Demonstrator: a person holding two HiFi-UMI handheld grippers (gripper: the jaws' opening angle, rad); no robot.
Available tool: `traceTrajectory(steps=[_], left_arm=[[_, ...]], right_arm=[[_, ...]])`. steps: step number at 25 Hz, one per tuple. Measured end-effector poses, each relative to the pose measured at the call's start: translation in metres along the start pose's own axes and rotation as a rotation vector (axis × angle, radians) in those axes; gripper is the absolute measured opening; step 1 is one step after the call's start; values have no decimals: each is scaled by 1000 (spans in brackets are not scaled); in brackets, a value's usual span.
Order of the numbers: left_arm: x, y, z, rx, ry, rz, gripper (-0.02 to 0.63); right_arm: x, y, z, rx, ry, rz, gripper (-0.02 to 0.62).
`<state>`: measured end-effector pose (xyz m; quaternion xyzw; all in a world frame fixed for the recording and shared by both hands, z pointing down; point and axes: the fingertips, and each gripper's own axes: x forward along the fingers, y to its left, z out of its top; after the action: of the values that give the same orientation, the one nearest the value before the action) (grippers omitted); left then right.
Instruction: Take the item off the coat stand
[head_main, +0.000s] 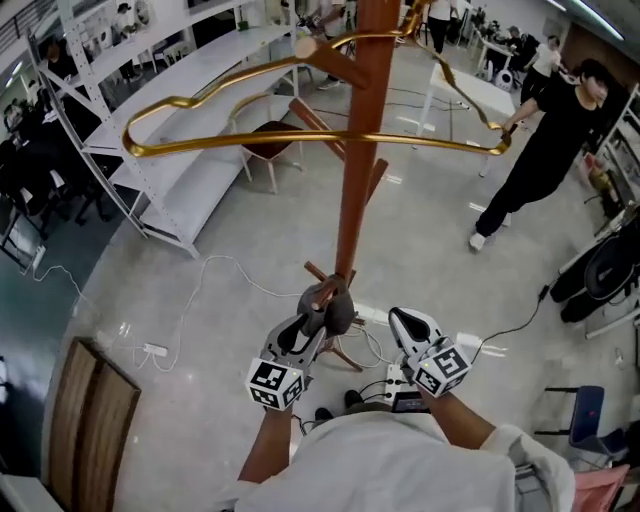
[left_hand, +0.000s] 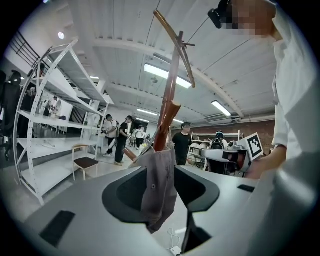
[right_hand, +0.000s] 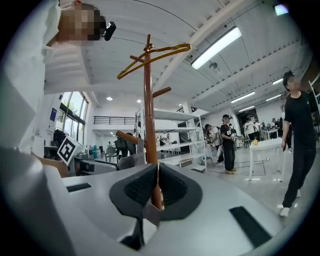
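Open floor (head_main: 455, 300) surrounds coat stand (head_main: 356, 190).

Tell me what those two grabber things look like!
The left gripper and right gripper each have a smooth white body and dark ridged jaws. Each carries a cube with black-and-white square markers at the back. The person wears a white top.
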<state>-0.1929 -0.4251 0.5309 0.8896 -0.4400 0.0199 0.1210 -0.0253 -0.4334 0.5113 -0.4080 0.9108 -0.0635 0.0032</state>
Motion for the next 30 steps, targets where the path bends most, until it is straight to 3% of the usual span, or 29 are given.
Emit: traceTrajectory(steps=[3,10,22,30], left_arm=[[12,-2,-2,2,27,-14,166],[17,1,3,8,16,-25,37],[-5,-12,28,-9,-20,-85,25],[-43,-12,60,3,-89,-56,23]], right_arm=[[-10,-8,9,-8,-5,-34,26],[-30,-12,13,-17,-17,-92,26],[-46,1,12,-8,-17,-105,26],[-38,25,13,-1,-32,-52,26]])
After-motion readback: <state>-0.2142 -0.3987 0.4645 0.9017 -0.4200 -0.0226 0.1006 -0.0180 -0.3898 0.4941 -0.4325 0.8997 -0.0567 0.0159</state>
